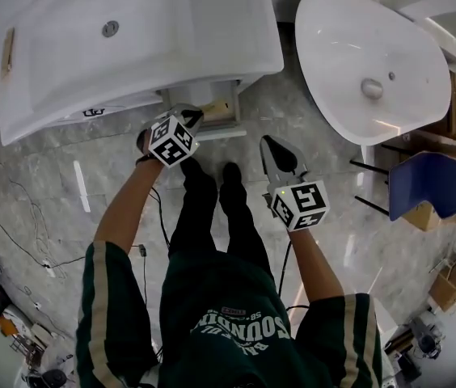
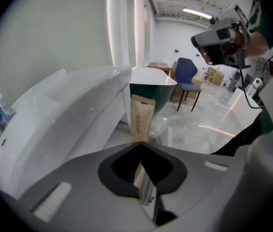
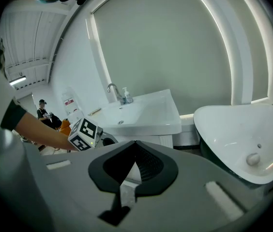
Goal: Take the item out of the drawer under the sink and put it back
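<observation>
Gripping a tan packet (image 2: 142, 116) tight, the left gripper (image 2: 139, 145) is hanging just by the open drawer (image 1: 220, 134) under the sink (image 1: 131, 31). Right gripper (image 3: 135, 143) is sitting clenched, empty. Prob. approx. halfway: packet's out, return not yet done.

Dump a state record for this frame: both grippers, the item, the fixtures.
left gripper: fingers shut on a tan packet, pointing down in front of the sink
right gripper: fingers together, nothing between them, held over the floor away from the sink
rectangular sink: white, straight ahead of the person
drawer: below the sink's front edge, looks pulled out
oval basin: white, to the sink's right
blue chair: right of the basin
</observation>
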A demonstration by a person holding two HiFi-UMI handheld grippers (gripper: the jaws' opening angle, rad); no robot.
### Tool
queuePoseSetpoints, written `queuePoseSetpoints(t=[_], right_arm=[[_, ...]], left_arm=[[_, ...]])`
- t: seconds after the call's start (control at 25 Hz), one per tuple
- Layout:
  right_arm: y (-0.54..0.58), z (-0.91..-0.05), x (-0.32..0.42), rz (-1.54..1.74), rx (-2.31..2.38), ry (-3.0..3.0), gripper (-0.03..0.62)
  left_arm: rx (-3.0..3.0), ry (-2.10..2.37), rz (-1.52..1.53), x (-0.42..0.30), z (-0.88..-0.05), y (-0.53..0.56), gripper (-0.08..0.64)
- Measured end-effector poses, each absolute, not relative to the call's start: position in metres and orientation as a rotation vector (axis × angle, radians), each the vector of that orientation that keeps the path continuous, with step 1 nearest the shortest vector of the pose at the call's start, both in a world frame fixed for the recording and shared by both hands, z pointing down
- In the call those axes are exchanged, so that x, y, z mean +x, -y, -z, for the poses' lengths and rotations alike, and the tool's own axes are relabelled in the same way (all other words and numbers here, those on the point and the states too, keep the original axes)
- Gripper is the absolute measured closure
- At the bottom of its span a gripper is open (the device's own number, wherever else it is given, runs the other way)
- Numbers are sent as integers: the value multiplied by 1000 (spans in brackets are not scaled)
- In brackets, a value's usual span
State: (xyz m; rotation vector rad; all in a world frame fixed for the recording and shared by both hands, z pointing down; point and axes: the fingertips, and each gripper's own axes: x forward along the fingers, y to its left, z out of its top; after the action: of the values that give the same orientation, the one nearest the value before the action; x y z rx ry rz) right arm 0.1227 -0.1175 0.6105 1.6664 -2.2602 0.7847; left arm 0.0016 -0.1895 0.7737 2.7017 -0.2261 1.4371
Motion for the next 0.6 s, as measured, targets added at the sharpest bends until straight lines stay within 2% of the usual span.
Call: queuePoseSetpoints(t=[0.24, 0.6], right_arm=[[99, -647, 141, -863, 1720, 2175, 591], [79, -682, 155, -930, 1724, 2089, 591]], left_arm=[[2640, 40, -1601, 16, -838, 183, 508], [2487, -5, -1791, 24, -922, 198, 508]])
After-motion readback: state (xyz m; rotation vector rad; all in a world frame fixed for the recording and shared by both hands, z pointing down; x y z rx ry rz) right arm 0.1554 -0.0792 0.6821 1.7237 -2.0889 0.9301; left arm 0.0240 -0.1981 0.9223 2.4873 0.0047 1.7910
